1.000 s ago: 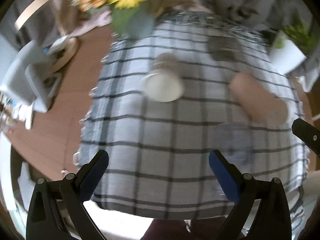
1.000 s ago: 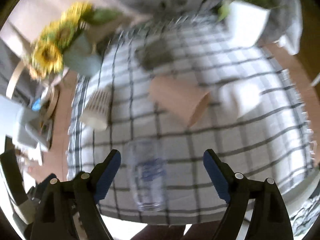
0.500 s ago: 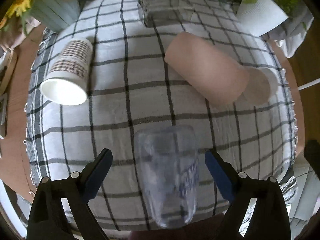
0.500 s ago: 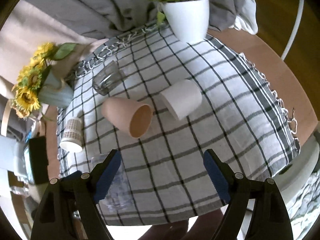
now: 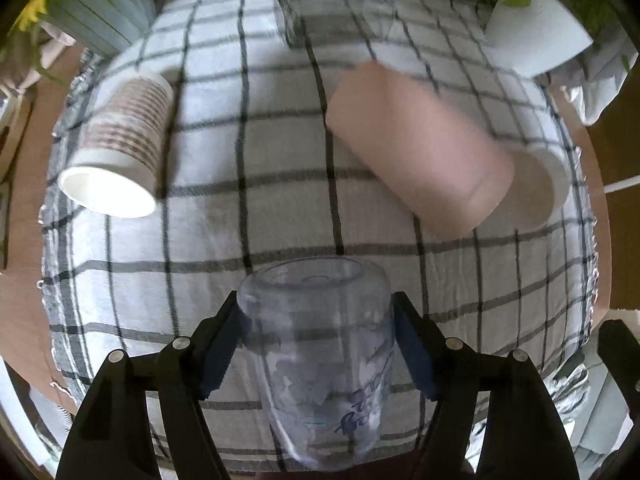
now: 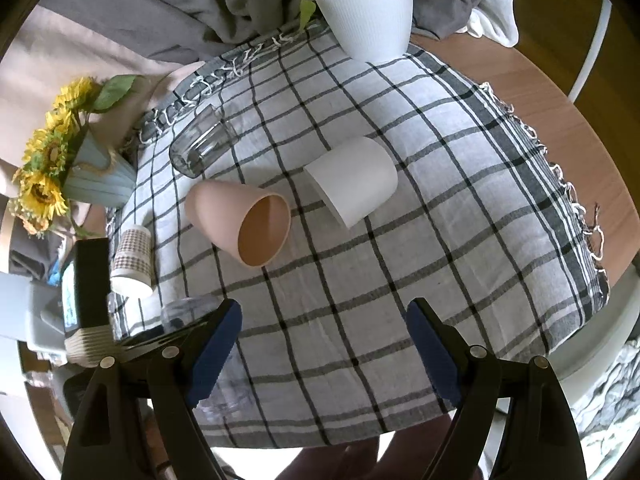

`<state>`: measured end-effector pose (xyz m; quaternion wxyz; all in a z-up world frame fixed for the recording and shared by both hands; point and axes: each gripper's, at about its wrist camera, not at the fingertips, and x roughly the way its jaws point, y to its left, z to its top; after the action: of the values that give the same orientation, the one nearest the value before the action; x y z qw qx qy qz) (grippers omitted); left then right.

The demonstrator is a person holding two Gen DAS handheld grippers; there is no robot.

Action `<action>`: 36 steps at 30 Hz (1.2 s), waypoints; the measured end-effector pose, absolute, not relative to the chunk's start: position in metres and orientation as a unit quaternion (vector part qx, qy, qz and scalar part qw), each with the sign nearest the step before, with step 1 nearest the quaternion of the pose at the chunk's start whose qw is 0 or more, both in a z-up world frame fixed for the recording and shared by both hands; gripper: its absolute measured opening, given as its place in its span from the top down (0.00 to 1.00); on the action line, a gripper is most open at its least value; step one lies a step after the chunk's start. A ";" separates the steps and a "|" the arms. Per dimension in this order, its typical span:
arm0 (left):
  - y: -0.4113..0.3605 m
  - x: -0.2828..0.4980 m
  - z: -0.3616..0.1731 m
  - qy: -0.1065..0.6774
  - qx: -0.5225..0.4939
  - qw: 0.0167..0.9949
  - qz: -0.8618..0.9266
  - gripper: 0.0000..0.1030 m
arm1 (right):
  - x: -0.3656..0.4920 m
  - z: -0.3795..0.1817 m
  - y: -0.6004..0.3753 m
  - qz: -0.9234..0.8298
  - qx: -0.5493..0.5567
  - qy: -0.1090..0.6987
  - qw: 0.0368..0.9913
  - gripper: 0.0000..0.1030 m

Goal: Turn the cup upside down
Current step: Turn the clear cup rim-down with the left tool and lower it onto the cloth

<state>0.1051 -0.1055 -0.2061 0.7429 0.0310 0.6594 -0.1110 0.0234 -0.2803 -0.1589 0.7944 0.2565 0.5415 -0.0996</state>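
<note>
The left tongs (image 5: 316,344) have closed in since a moment ago and now squeeze the clear cup (image 5: 320,356) lying sideways, base pointing forward. The right tongs (image 6: 326,344) hang wide open, empty, above the bench (image 6: 460,240).

A checked cloth (image 6: 420,240) covers the tabletop (image 6: 560,128); pink cup (image 6: 240,220) centre, white cup (image 6: 356,180) at three o'clock, planter (image 6: 368,8) at twelve.

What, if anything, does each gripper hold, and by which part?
The left gripper clamps the clear plastic cup by its side walls. The right gripper holds nothing.
</note>
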 end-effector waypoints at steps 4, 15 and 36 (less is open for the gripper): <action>-0.098 0.101 -0.177 0.618 0.029 0.779 -0.106 0.30 | 0.022 -0.151 -0.283 -0.097 0.256 0.532 0.801 0.18; -0.108 0.073 -0.162 0.556 0.069 0.820 -0.122 0.31 | 0.019 -0.137 -0.286 -0.093 0.228 0.518 0.819 0.18; -0.105 0.059 -0.163 0.559 0.040 0.815 -0.150 0.16 | 0.013 -0.135 -0.284 -0.097 0.216 0.520 0.821 0.18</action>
<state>0.0594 -0.1052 -0.1626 0.8145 0.0403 0.5591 -0.1495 0.0125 -0.2838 -0.1352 0.8206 0.2163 0.5201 -0.0965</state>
